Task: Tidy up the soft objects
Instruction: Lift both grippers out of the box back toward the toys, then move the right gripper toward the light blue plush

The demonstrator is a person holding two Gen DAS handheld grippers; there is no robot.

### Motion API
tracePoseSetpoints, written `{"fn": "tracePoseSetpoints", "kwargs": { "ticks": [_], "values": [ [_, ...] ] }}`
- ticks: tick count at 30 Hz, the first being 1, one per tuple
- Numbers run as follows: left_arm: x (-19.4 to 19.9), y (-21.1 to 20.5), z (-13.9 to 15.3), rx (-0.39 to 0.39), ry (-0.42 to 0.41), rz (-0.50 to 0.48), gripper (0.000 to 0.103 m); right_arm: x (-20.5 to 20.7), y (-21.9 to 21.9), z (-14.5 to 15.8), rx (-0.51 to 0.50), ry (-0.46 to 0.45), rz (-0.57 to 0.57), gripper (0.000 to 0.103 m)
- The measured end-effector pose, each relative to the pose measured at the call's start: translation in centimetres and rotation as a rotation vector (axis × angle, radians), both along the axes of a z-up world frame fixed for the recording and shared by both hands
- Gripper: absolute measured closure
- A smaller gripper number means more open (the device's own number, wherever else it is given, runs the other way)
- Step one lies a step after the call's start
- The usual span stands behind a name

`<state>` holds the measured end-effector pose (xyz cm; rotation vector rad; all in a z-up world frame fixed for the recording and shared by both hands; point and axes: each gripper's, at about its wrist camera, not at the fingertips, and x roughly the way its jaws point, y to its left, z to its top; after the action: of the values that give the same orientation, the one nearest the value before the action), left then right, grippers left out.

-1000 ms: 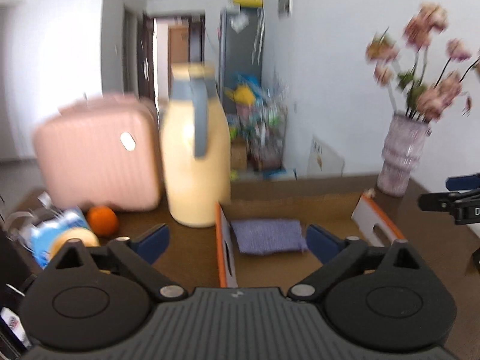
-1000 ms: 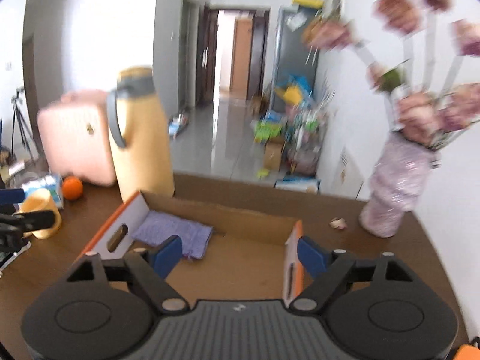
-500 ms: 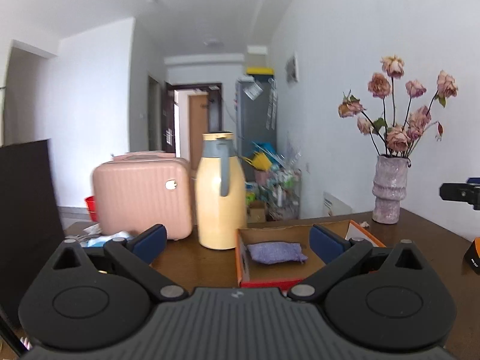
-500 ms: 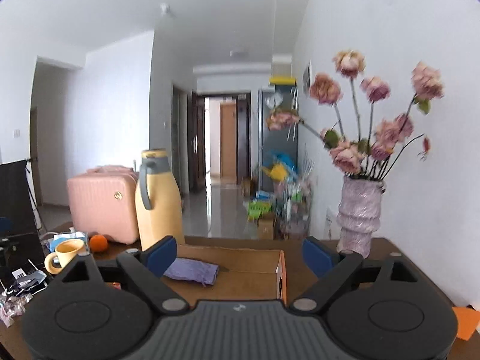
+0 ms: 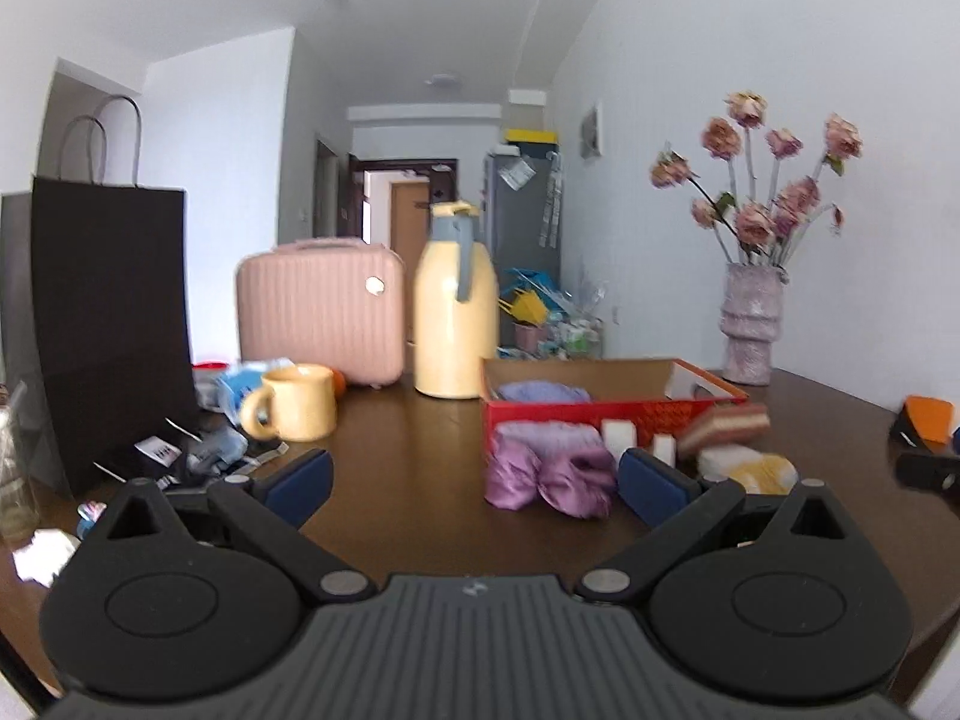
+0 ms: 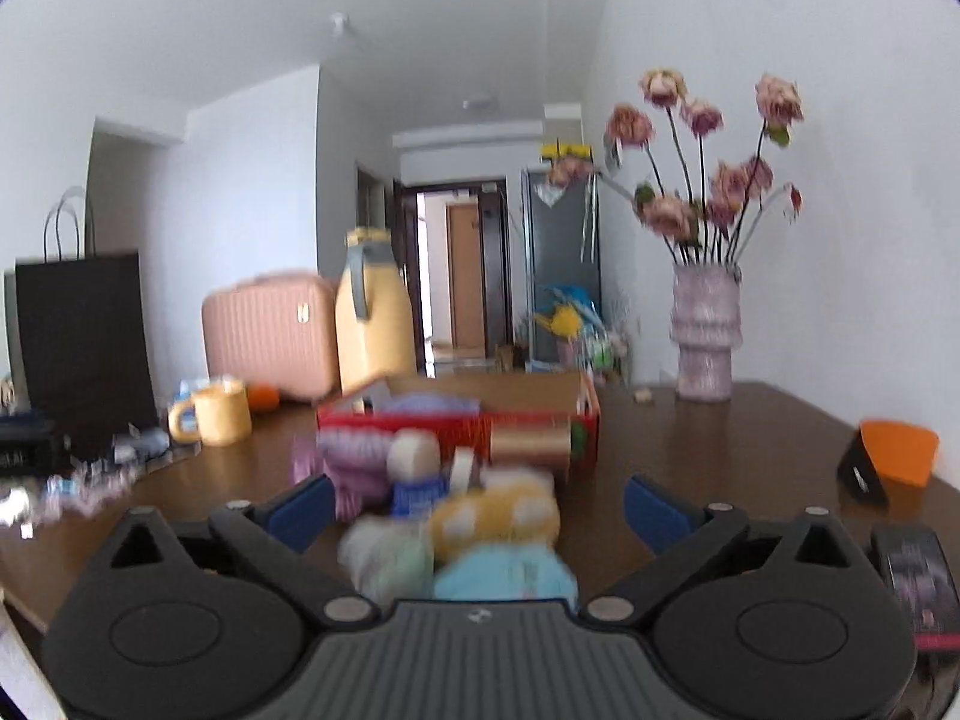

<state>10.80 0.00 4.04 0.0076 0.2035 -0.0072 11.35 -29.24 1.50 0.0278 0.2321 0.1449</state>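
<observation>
Both grippers have drawn back from the red box (image 5: 612, 405), whose soft toys in front (image 6: 480, 531) now show. The right gripper (image 6: 478, 510) has just been opening, nothing between its jaws.

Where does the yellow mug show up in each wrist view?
Left wrist: the yellow mug stands left of centre, in front of the pink case.
Right wrist: the yellow mug sits far left, lower and smaller.
Shared landmark: the cream flask, right of the mug in both.
</observation>
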Motion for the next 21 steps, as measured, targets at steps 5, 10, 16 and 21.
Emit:
{"fn": "tracePoseSetpoints", "kwargs": {
  "ticks": [5,10,16,21],
  "values": [
    [0.2,-1.2,-1.6,0.025,0.038,-0.066,0.0,-0.3,0.7,-1.3,-0.058,0.02,-0.025,0.0],
    [1.5,-2.7,-2.7,0.045,0.061,-0.11,0.0,0.7,1.1,-1.3,-0.048,0.015,-0.012,0.0],
    [4.1,-3.8,-4.5,0.054,0.13,-0.154,0.0,3.5,1.2,-2.0,-0.081,0.036,-0.009,0.0],
    [6.8,-4.4,-5.7,0.022,0.191,-0.151,0.0,6.7,0.6,-3.1,-0.04,0.09,-0.017,0.001]
  ]
}}
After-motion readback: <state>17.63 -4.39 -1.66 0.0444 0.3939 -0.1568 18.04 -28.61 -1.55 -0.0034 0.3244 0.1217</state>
